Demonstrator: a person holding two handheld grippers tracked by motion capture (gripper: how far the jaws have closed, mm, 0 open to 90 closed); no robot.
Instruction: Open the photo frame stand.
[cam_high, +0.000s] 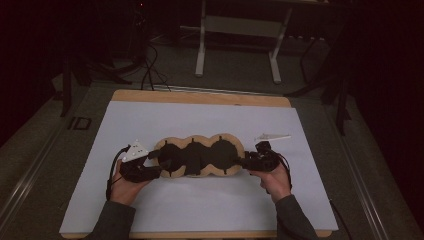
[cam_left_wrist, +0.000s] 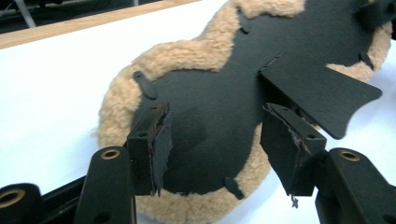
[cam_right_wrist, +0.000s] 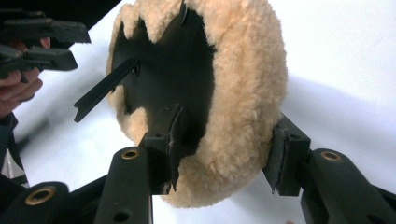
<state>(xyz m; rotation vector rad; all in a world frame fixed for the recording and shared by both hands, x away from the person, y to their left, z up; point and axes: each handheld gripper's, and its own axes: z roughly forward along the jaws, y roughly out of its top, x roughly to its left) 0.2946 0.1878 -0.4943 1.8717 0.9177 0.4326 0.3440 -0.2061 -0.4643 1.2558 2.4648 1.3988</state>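
A three-lobed tan fleece pad (cam_high: 200, 155) with a black backing lies face down on the white sheet (cam_high: 200, 120). My left gripper (cam_high: 159, 161) is at its left end. In the left gripper view the left gripper (cam_left_wrist: 215, 121) is open, its jaws spread over the black backing (cam_left_wrist: 210, 107) of the end lobe. My right gripper (cam_high: 241, 161) is at the right end. In the right gripper view the right gripper (cam_right_wrist: 229, 126) is open, with the fleece rim (cam_right_wrist: 243, 84) between its jaws. One jaw rests against the backing, the other sits just off the fleece.
A black strap flap (cam_left_wrist: 322, 93) sticks out from the backing, and small black tabs (cam_left_wrist: 144, 84) sit along the rim. A small white piece (cam_high: 272, 136) lies on the sheet behind the right hand. Table legs (cam_high: 201, 45) stand on the floor beyond the wooden table edge (cam_high: 200, 97).
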